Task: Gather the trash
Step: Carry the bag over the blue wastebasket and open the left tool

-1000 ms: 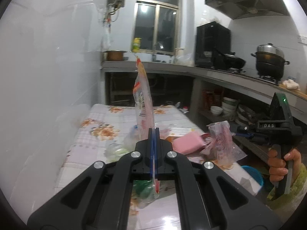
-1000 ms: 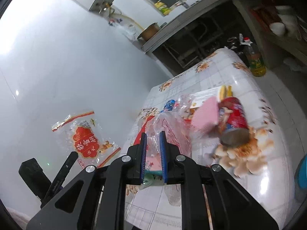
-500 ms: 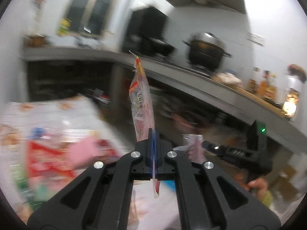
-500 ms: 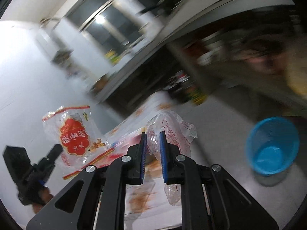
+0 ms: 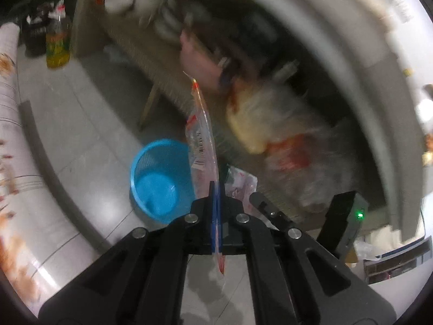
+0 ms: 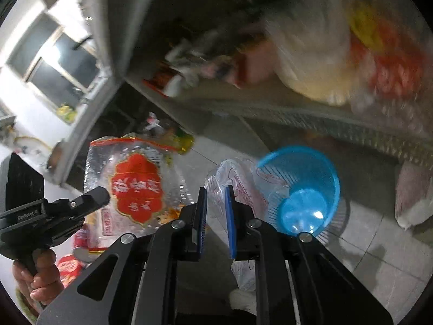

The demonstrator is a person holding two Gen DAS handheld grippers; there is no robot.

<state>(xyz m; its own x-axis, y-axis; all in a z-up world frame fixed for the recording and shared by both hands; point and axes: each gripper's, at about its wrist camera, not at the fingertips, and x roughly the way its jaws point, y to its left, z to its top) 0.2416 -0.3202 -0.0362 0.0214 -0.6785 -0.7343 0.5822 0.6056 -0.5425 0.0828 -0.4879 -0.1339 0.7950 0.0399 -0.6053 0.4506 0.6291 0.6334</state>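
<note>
Right gripper (image 6: 216, 205) pinches a clear crumpled bag (image 6: 238, 187); blue basket (image 6: 305, 189) on the floor just right; red-labelled packet (image 6: 135, 184) far left.

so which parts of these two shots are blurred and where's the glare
Left wrist view: shelves and the pale sack are motion-smeared, while the left hand-held gripper and its snack wrapper stay sharp. Right wrist view: the upper right is smeared, glare sits in the blue basket, and the right hand-held gripper with its clear bag is crisp.

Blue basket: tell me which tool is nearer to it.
Right, by a little. The right tool hangs beside the basket with its clear bag overlapping the rim; the left tool, pinching a wrapper, sits just behind it.
</note>
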